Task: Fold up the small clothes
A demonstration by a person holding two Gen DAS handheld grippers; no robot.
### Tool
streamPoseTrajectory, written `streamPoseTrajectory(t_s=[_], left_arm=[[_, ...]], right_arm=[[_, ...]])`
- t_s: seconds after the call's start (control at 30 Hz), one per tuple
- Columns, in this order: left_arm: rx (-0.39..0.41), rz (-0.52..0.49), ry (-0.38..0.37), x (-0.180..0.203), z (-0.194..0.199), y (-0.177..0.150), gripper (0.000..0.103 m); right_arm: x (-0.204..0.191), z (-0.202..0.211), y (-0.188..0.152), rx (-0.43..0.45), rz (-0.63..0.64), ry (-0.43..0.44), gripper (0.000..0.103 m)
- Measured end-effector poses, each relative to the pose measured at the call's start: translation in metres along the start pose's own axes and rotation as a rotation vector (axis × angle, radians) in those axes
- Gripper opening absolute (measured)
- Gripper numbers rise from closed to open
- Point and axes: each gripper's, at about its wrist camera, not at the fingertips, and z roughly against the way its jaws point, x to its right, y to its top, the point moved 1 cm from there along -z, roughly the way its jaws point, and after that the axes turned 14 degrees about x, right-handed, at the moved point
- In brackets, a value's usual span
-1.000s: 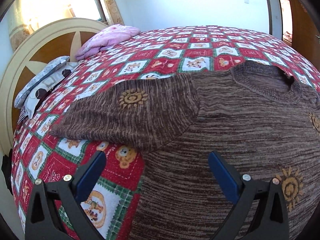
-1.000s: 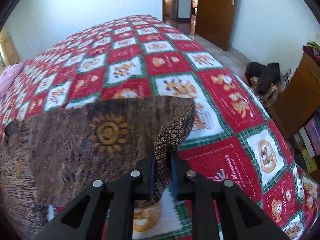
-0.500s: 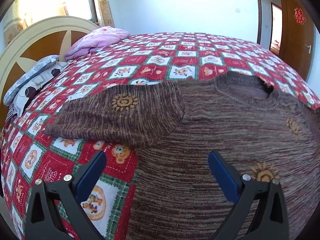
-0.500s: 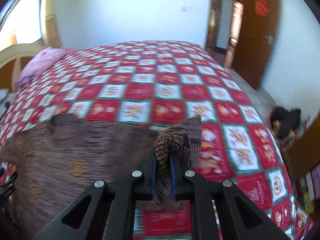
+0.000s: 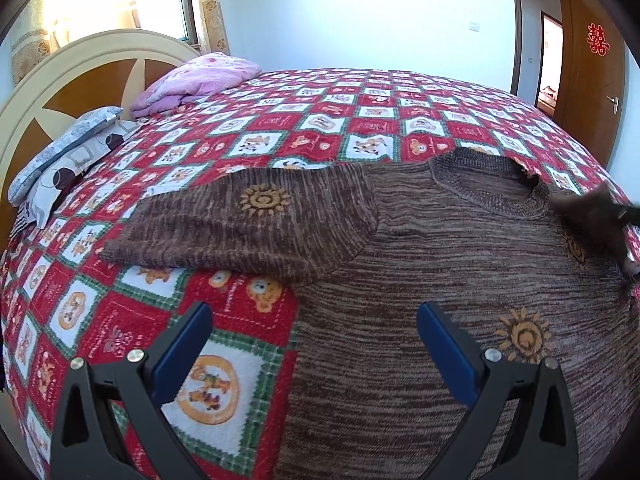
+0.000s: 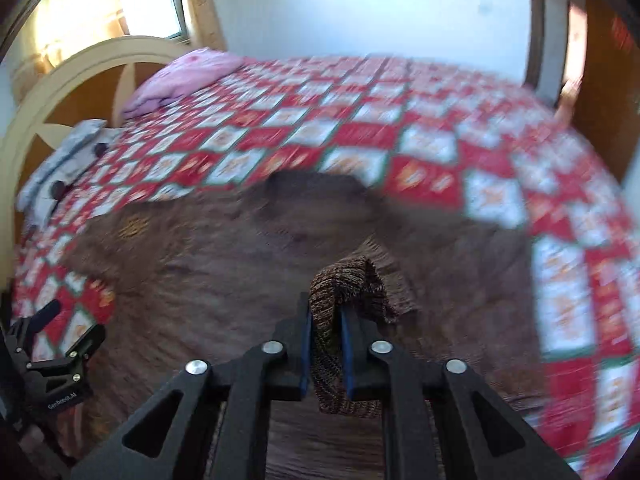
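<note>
Left wrist view, from left to right: a cream and wood headboard (image 5: 80, 76), grey patterned pillows (image 5: 60, 156) and a folded pink blanket (image 5: 196, 80) lie at the head of the bed, which is covered by a red, white and green checked quilt (image 5: 360, 120). A brown knitted sweater (image 5: 460, 280) with sun motifs lies flat on the quilt, its left sleeve (image 5: 248, 224) spread out toward the pillows and its collar (image 5: 484, 184) toward the far side. The left hand-held gripper (image 5: 314, 344) hovers over the sweater's near left edge with its blue-padded jaws wide apart and holding nothing; the edge runs between the two fingers. At the far right a blurred dark shape reaches over the sweater's shoulder.

Right wrist view (motion-blurred): the left hand-held gripper (image 6: 60, 332) shows at the lower left edge. The right hand-held gripper (image 6: 326, 312) is clamped on a bunched fold of the sweater (image 6: 344, 292), lifted above the garment's body, with knit hanging below the jaws.
</note>
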Motion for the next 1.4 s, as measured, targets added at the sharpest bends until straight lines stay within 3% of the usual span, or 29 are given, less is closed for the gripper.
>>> streamPoseTrajectory(t_s=[0.03,0.17,0.3,0.53,0.8,0.9,1.03,1.17,1.23,1.4], left_arm=[[-0.004,-0.001,-0.001,-0.001,0.002,0.001,0.103],[-0.005,-0.029,-0.022,0.001,0.011,0.004,0.103],[0.012,-0.057,-0.053,0.019,0.020,0.012,0.103],[0.041,-0.197,-0.143,0.117,0.025,0.023,0.103],[0.016,-0.357,-0.151,0.220,-0.009,0.016,0.103],[0.025,-0.446,-0.062,0.242,-0.034,0.010,0.103],[0.039,-0.419,0.101,0.213,-0.054,0.023,0.103],[0.000,-0.336,0.290,0.153,-0.061,0.035,0.103],[-0.016,-0.274,0.268,0.130,-0.055,0.035,0.103],[-0.021,-0.195,0.048,0.131,-0.022,0.024,0.101]], right_arm=[[-0.002,-0.007,-0.010,-0.034,-0.027,0.049,0.049],[-0.001,0.019,-0.036,-0.023,-0.027,0.099,0.051],[0.033,0.064,-0.055,0.037,-0.033,0.025,0.053],[0.096,0.109,-0.083,0.202,-0.097,-0.170,0.057],[0.121,0.117,-0.090,0.263,-0.192,-0.169,0.058],[0.116,0.123,-0.090,0.287,-0.158,-0.170,0.059],[0.111,0.128,-0.090,0.305,-0.125,-0.169,0.059],[0.109,0.128,-0.091,0.307,-0.121,-0.171,0.059],[0.108,0.127,-0.091,0.311,-0.117,-0.178,0.059],[0.109,0.129,-0.093,0.319,-0.127,-0.202,0.060]])
